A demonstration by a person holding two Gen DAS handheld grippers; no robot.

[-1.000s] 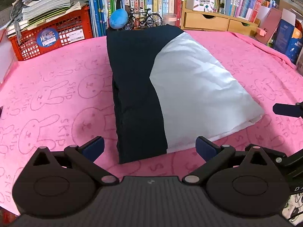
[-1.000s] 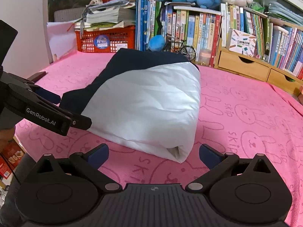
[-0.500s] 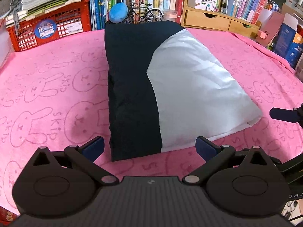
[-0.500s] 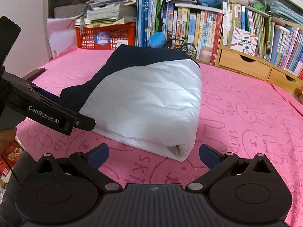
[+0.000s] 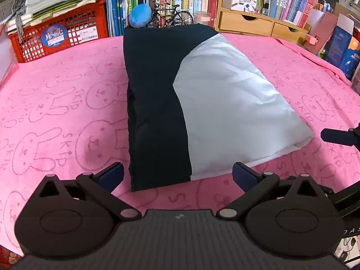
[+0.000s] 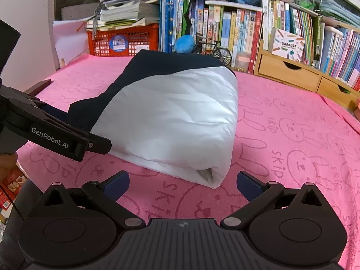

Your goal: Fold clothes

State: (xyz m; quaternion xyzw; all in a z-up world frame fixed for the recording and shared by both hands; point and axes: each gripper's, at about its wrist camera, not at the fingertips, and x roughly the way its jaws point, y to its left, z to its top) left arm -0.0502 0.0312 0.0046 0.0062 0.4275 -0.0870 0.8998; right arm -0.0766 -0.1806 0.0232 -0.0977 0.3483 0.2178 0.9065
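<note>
A folded navy-and-white garment (image 5: 202, 103) lay as a thick bundle in the middle of the pink bunny-print towel (image 5: 56, 103) covering the surface. My left gripper (image 5: 177, 175) hovered at its near edge, fingers spread and empty. My right gripper (image 6: 182, 183) faced its white corner, fingers likewise spread.

Bright, even light — sharp focus, soft shadows, fisheye-bent edges
</note>
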